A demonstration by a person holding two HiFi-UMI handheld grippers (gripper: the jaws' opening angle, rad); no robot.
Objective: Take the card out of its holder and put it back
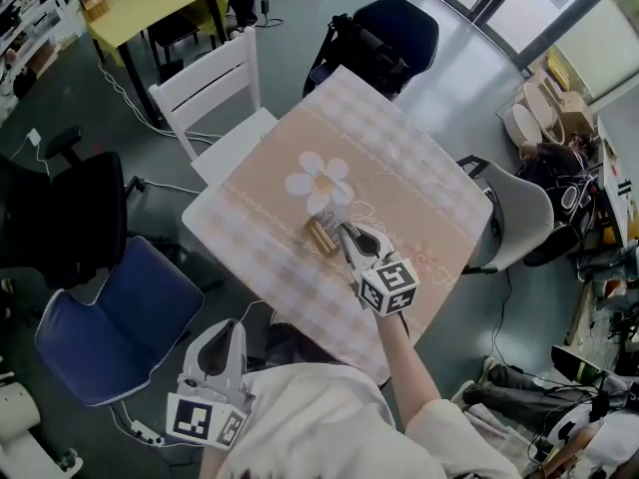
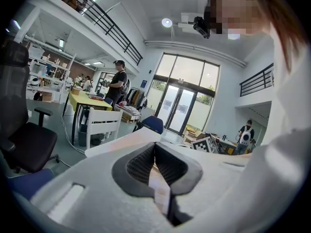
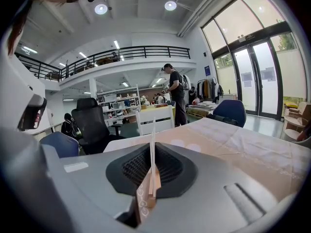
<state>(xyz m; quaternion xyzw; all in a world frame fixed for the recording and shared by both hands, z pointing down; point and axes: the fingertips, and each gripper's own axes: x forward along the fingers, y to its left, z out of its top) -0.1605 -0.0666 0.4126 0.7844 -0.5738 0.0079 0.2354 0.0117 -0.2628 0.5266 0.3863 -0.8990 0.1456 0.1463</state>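
A small brown card holder [image 1: 320, 235] lies on the peach checked table [image 1: 399, 158] just below the daisy print. My right gripper [image 1: 346, 236] reaches to it from the near side and is shut on a thin white card [image 3: 152, 137], which stands edge-on between the pads. A tan patterned piece [image 3: 145, 198], apparently the holder, sits low in the same jaws. My left gripper [image 1: 222, 331] hangs off the table's near-left corner by the person's body. Its jaws [image 2: 155, 147] are shut with nothing in them.
A white chair [image 1: 215, 83] stands at the table's far left, a blue chair [image 1: 120, 317] at the near left, a dark chair [image 1: 389, 28] at the far side and a grey chair [image 1: 519, 218] at the right. People stand in the background.
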